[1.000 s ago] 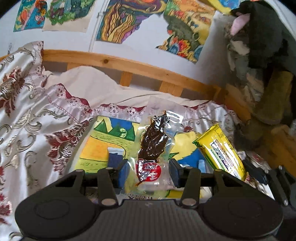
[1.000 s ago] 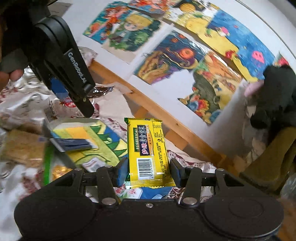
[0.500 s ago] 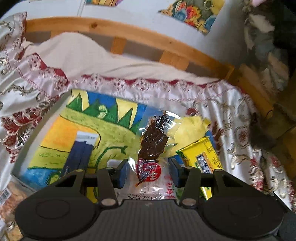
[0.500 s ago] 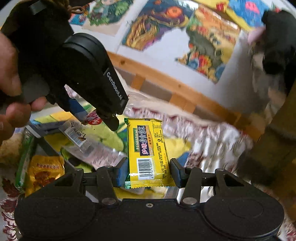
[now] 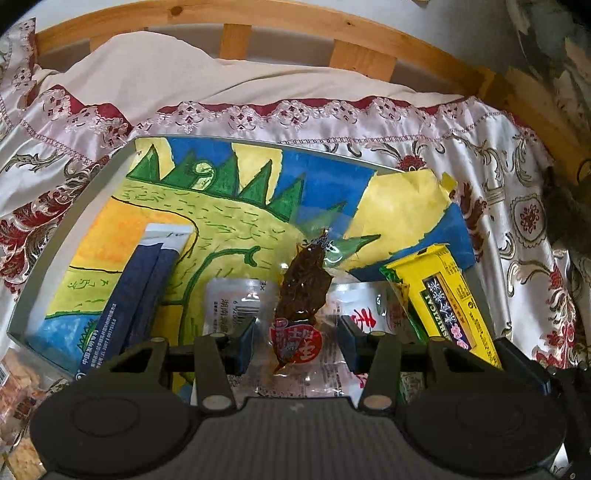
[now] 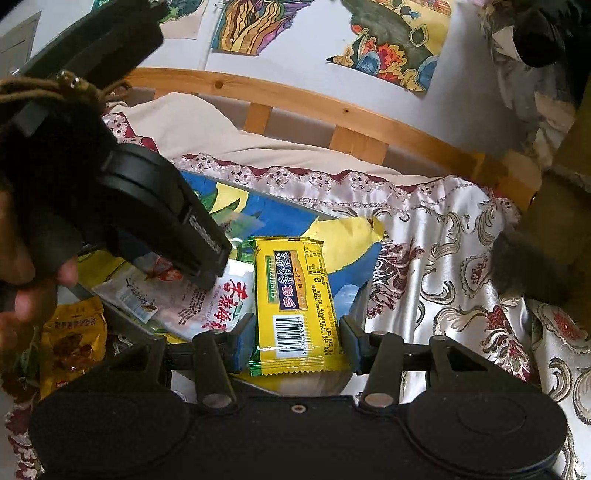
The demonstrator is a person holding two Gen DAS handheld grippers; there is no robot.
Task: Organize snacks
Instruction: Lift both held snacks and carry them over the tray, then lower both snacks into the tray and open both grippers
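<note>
Yellow packet beside left claw over tray

A satin bedspread with red floral patterns is covering the bed, a wooden rail is running behind it, and colourful drawings are hanging on the white wall.

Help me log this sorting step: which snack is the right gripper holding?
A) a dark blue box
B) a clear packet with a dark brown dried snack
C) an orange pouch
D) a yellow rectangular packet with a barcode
D: in the right wrist view, the right gripper pinches the yellow rectangular packet with a barcode between its fingers.
</note>
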